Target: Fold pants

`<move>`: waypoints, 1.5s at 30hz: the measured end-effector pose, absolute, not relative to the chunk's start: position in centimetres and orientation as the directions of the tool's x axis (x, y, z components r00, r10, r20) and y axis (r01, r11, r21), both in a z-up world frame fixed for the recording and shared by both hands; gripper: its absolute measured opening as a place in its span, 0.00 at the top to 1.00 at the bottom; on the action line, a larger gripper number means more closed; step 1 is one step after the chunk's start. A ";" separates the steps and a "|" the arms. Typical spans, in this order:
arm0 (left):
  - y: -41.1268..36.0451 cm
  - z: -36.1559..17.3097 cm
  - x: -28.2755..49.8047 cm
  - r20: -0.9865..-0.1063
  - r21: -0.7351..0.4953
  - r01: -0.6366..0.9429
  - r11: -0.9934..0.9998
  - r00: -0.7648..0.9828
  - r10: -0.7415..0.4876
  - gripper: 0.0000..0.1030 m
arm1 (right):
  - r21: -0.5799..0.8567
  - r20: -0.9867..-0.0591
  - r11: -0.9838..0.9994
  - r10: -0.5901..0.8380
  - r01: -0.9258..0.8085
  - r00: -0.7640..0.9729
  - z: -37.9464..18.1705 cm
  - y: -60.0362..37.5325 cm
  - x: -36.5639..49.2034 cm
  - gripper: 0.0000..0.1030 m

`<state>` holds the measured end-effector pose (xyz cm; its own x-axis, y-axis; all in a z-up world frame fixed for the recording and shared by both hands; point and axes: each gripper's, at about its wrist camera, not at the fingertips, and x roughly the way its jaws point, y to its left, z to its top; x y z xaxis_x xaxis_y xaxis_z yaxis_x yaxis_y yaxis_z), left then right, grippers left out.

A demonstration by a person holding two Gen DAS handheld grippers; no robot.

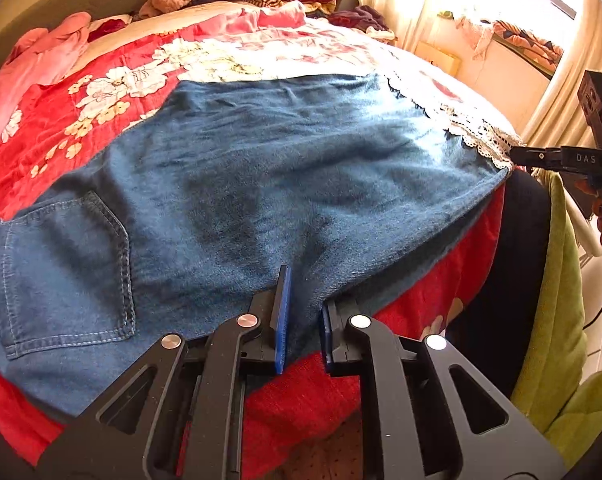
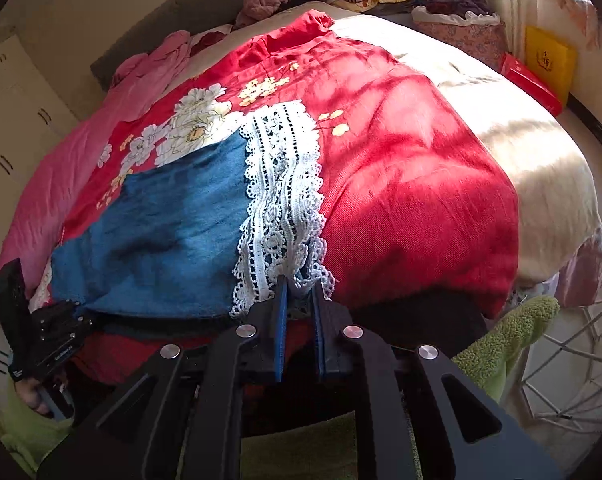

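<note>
Jaws pinching pants (image 1: 261, 168) edge on bedspread (image 1: 41, 140)

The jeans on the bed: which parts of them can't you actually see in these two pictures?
- Waistband: left wrist view, the jeans run off the left edge beyond the back pocket.
- Near edge: both views, the black fingers cover it.
- Lace cuff, near end: right wrist view, tucked between the fingers.
- Underside: against the red bedspread.
</note>
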<state>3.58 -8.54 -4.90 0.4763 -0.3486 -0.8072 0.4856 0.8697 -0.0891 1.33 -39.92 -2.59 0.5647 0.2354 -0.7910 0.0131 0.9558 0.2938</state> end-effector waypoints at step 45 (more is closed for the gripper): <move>10.4 -2.2 7.7 -0.756 -0.002 -0.168 0.986 0.645 0.108 0.50 | 0.183 -0.803 0.965 0.256 -0.187 0.539 -4.3 -34.1 3.1 0.52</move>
